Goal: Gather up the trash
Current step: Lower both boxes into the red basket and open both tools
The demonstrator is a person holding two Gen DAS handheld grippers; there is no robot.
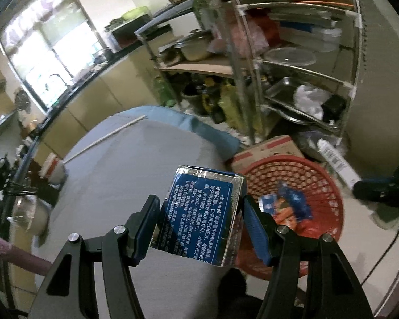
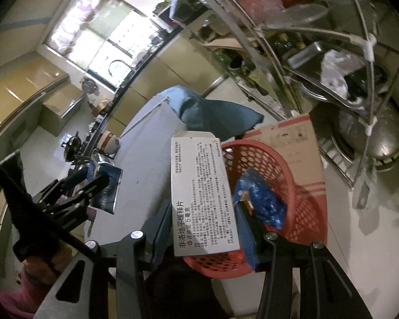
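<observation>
Beside the red basket [image 1: 319, 175] we clamp two cartons — left gripper [image 1: 199, 220] on the blue box [image 1: 202, 212], right gripper [image 2: 204, 228] on the white box [image 2: 199, 186].

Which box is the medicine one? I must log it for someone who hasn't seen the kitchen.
Find the red mesh basket beside the grey table. The right gripper holds a white box there; unlike the left gripper's blue box, it carries black print.
</observation>
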